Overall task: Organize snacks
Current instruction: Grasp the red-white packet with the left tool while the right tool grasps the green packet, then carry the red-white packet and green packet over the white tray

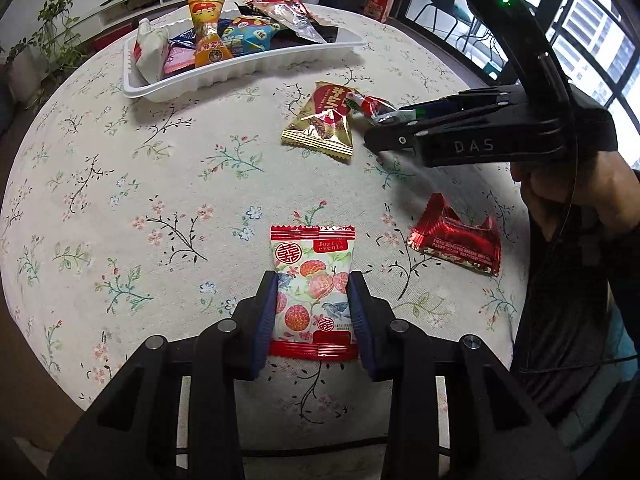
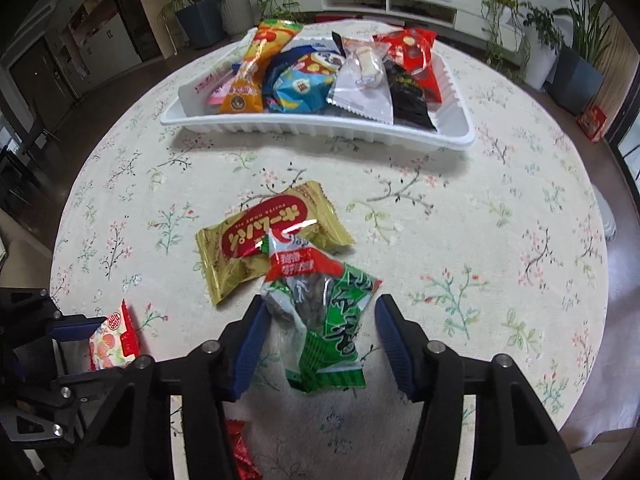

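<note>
Right now you are working both grippers at once on the round table (image 1: 120,200), so take each grip in turn. Your left gripper (image 1: 314,312) is clamping the white fruit-print packet (image 1: 312,276), its blue pads pressing both long edges near the packet's lower half, close to the table's near edge. That grip looks sound; when you are lifting it, keep the packet level so it does not swing.

Your right gripper (image 2: 318,344) is straddling the green packet (image 2: 320,320), which is lying crumpled with its top corner overlapping the gold packet (image 2: 264,240), toward the middle of the table. The left pad is touching the wrapper while the right pad is standing clear of it, so the jaws are not yet pinching anything. Centre the gripper over the bulky middle of the green packet, not its thin crimped end, and close until both pads are pressing. Lift straight up, or you are likely to drag the gold packet along.

A shiny red packet (image 1: 456,240) is waiting near the table's right edge. The white tray (image 2: 320,130), already crowded with snacks, is sitting at the far side of the table; aim for the open strip along its front wall.
</note>
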Motion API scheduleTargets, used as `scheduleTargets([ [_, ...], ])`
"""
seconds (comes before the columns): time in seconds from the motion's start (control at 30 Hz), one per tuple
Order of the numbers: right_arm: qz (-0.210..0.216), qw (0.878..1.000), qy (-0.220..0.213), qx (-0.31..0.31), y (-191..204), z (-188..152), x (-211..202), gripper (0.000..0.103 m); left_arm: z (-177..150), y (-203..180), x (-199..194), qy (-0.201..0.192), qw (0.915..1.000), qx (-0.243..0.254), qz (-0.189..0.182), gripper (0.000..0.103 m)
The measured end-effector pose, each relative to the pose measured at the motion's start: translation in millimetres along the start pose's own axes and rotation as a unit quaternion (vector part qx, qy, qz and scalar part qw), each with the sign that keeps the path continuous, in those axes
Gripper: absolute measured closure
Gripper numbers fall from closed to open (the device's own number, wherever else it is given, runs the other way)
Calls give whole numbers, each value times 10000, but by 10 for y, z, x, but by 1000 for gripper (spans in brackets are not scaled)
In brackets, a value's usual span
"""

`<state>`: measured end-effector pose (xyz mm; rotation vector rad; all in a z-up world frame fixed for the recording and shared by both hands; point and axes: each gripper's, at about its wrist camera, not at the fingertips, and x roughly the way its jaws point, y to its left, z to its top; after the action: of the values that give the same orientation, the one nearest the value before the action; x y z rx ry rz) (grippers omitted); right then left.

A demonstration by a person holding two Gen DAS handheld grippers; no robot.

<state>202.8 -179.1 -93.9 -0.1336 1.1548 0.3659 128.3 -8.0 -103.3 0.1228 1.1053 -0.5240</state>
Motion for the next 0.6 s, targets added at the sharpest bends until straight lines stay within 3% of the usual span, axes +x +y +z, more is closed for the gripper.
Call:
scheduleTargets([
  [0.13, -53, 10000, -47, -70, -4, 1, 3, 49, 5, 7, -2, -40, 10000, -53, 5, 70],
  [0.3, -87, 9998, -117, -109, -26, -20, -11, 62, 2, 3, -2, -85, 9999, -113, 7, 70],
  [0.6, 60, 9997, -256, 18, -66, -95, -111, 66, -8, 3, -5, -121, 9998, -180, 44, 70],
])
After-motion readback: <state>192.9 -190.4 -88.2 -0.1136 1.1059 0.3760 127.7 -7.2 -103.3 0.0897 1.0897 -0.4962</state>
